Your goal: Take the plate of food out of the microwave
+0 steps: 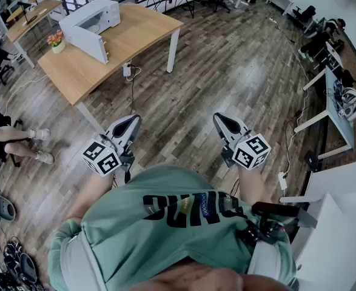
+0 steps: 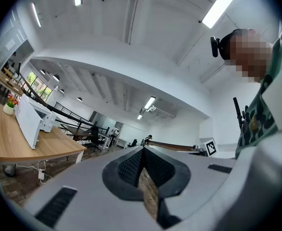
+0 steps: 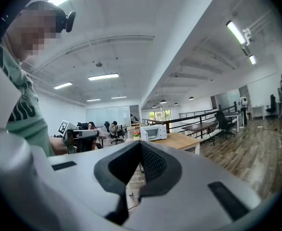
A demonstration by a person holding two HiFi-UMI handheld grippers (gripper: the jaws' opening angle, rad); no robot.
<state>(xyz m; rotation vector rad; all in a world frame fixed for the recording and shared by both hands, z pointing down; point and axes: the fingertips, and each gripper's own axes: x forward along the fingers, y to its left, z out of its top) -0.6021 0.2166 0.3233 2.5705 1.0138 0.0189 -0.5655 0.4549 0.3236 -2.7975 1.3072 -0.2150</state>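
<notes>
The white microwave (image 1: 90,22) stands on a wooden table (image 1: 138,32) at the far left of the room, well away from me. It also shows small in the left gripper view as the microwave (image 2: 32,121) and in the right gripper view as the microwave (image 3: 153,132). No plate of food is visible; the inside of the microwave is hidden. My left gripper (image 1: 131,121) and right gripper (image 1: 219,119) are held in front of my chest above the wood floor, side by side. Both have their jaws together at the tips, the left gripper (image 2: 143,149) and the right gripper (image 3: 141,143), with nothing between them.
A small pot of flowers (image 1: 56,41) sits beside the microwave. A power strip (image 1: 127,70) hangs by the table leg. A seated person's feet (image 1: 39,145) are at the left, and shoes lie lower left. White desks (image 1: 338,111) with gear line the right side.
</notes>
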